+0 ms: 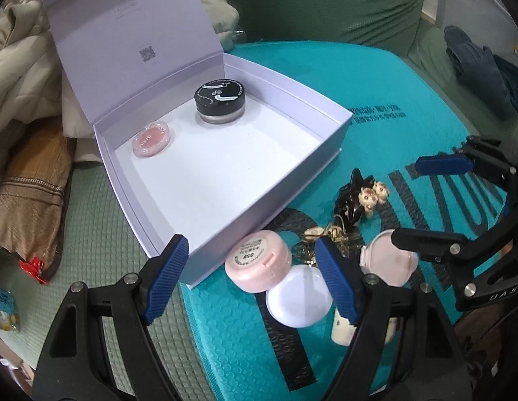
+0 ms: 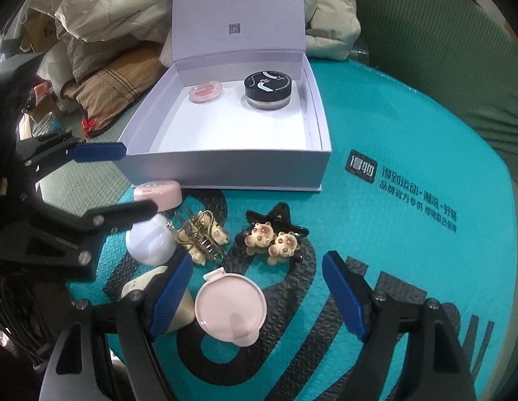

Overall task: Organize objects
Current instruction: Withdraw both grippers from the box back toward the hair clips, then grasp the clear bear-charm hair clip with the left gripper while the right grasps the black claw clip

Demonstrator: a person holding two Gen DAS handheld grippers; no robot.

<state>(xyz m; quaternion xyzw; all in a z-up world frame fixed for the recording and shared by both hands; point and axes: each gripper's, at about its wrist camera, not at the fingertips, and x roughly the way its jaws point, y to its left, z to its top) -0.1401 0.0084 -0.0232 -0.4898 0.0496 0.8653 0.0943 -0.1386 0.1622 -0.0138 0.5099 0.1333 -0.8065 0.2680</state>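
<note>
An open white box (image 1: 339,118) (image 2: 225,168) sits on a teal mailer and holds a black-lidded jar (image 1: 219,101) (image 2: 267,91) and a flat pink pot (image 1: 153,139) (image 2: 206,95). In front of it lie a pink compact (image 1: 257,265) (image 2: 158,194), a white round case (image 1: 299,295) (image 2: 150,242), a pale pink lidded pot (image 1: 390,262) (image 2: 230,310), a gold claw clip (image 2: 202,237) and a black star clip with bears (image 1: 360,197) (image 2: 274,237). My left gripper (image 1: 252,280) is open over the pink compact. My right gripper (image 2: 255,295) is open around the pale pink pot.
The teal bubble mailer (image 1: 375,77) (image 2: 409,127) lies on a green sofa cover (image 1: 92,234). Beige jackets and a brown cushion (image 1: 31,173) (image 2: 105,67) are piled left of the box. A small cream tube (image 1: 342,329) (image 2: 138,285) lies by the fingers.
</note>
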